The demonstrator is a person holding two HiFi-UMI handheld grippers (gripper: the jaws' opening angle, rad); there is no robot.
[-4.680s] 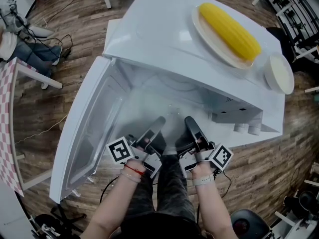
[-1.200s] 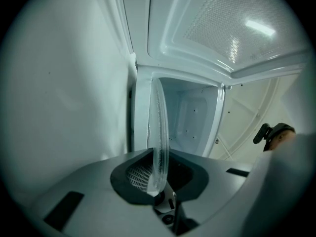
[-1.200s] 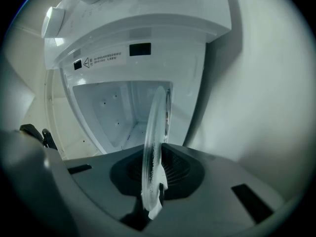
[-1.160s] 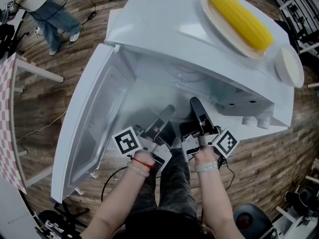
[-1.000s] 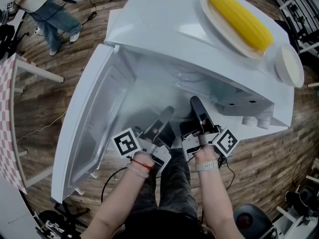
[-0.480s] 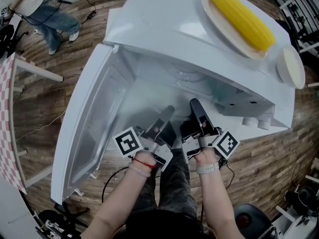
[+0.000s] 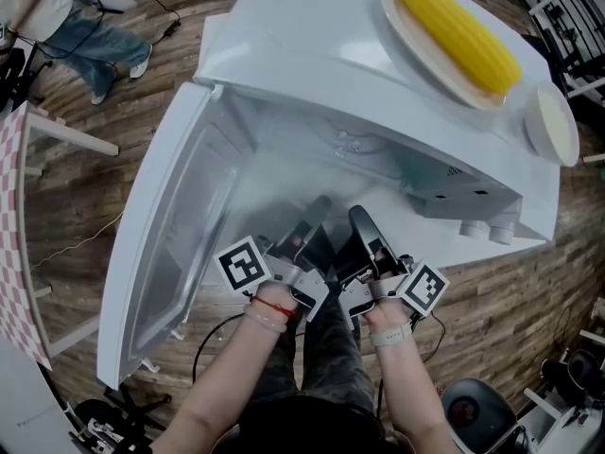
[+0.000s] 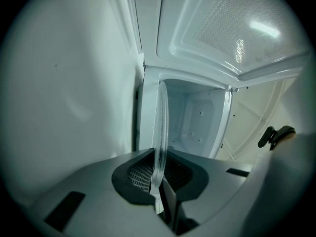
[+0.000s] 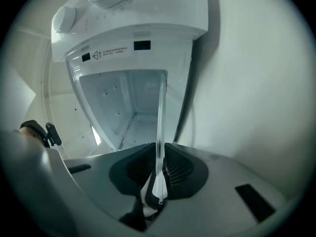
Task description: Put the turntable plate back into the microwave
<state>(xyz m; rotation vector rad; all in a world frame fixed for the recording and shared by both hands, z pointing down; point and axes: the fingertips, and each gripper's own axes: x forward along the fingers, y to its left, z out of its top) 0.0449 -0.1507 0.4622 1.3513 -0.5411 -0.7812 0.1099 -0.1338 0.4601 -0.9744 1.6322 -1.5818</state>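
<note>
2 tools: L tool (image 8: 158, 180) and R tool (image 9: 159, 174) are each clamped on the rim of the 1 clear turntable plate (image 8: 161, 127), held edge-on btwn them at the open front of the 1 microwave (image 7: 312, 55), door (image 7: 161, 244) swung out to the left. On top of the microwave: 1 dish (image 7: 393, 23) w/ 1 corn cob (image 7: 457, 31) and 1 white bowl (image 7: 551, 126) beside it. 2 knobs (image 7: 470, 227) on the ctrl panel.

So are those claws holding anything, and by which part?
The left claw and right claw each pinch the clear glass turntable plate at its rim.
</note>
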